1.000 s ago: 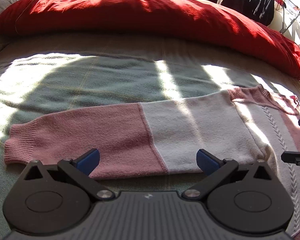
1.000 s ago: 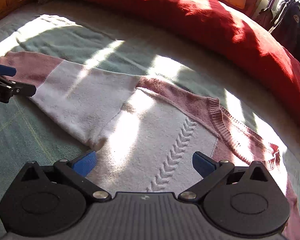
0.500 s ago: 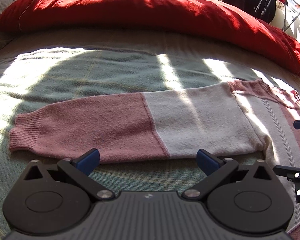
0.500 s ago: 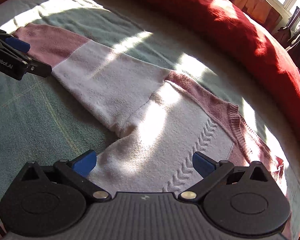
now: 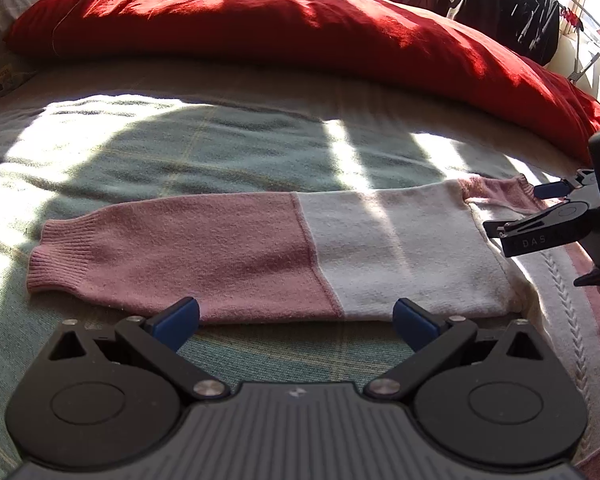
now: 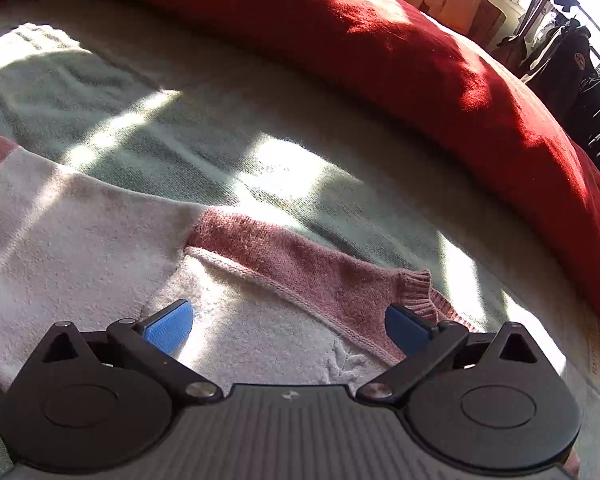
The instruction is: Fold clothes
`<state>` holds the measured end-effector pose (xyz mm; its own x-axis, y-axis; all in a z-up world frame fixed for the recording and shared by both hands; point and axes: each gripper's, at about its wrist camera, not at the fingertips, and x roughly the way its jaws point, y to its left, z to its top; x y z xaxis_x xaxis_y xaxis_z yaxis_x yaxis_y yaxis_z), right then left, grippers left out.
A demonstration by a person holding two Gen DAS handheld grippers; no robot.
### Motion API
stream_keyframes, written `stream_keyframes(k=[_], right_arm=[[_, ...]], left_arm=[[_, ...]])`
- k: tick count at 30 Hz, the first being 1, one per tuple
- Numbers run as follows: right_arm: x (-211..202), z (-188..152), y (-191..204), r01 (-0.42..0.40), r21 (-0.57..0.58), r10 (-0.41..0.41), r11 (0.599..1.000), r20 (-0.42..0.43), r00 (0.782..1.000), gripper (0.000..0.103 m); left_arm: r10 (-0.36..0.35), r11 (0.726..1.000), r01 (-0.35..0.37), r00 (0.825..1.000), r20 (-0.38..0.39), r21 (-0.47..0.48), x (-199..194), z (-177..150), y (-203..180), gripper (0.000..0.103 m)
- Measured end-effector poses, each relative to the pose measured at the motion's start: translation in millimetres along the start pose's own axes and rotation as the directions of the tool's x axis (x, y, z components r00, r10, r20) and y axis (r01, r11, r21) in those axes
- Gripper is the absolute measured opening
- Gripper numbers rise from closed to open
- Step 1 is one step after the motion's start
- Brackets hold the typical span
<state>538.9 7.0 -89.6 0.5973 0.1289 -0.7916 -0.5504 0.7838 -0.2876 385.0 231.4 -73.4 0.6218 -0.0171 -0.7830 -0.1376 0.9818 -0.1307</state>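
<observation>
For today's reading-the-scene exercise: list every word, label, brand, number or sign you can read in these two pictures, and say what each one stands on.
"D A S" – pale letters on the black finger of the right gripper, seen in the left wrist view.
Small pale logo mark on the body of the left gripper: a symbol, not readable text.
Round badge on a dark jacket hanging at the window: too small to read.
The sweater and red duvet carry no text.
</observation>
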Motion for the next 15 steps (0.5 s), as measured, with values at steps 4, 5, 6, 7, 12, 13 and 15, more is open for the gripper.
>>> stream_keyframes(k=[4, 5, 6, 7, 12, 13, 15], right_arm=[[9, 11, -10, -0.03, 0.051, 0.03, 0.998, 0.002, 1.0, 0.103], [10, 14, -13, -0.039, 0.062, 0.039, 0.997, 0.002, 0.999, 0.103], [12, 17, -16, -0.049, 0.073, 0.049, 0.996, 0.001, 0.999, 0.103], [13, 20, -19, -0.058, 0.084, 0.058, 0.995, 0.001, 0.998, 0.103], [-18, 7, -40, -0.123, 0.117, 0.12, 0.986, 0.026, 0.992, 0.103], [-28, 0, -43, -0.139, 0.119, 0.137, 0.983, 0.028, 0.99, 0.103], [-45, -19, -49, -0.17, 0.134, 0.169, 0.976, 0.016, 0.985, 0.103]], left_arm=[[0.003, 1.0, -0.003, 1.0, 0.0, -0.016, 2, -1, 3, 0.102], [0.002, 1.0, -0.002, 1.0, -0.003, -0.018, 2, -1, 3, 0.102], [0.0, 1.0, 0.0, 1.0, -0.003, -0.017, 2, 0, 2, 0.102], [-0.001, 1.0, 0.001, 1.0, -0.001, -0.016, 1, 0, 1, 0.102], [-0.018, 1.0, 0.018, 1.0, 0.003, -0.003, -1, 2, -7, 0.102], [-0.024, 1.0, 0.024, 1.0, 0.003, 0.008, -2, 2, -12, 0.102], [-0.035, 0.999, 0.035, 0.999, 0.001, 0.033, -5, 1, -23, 0.102]])
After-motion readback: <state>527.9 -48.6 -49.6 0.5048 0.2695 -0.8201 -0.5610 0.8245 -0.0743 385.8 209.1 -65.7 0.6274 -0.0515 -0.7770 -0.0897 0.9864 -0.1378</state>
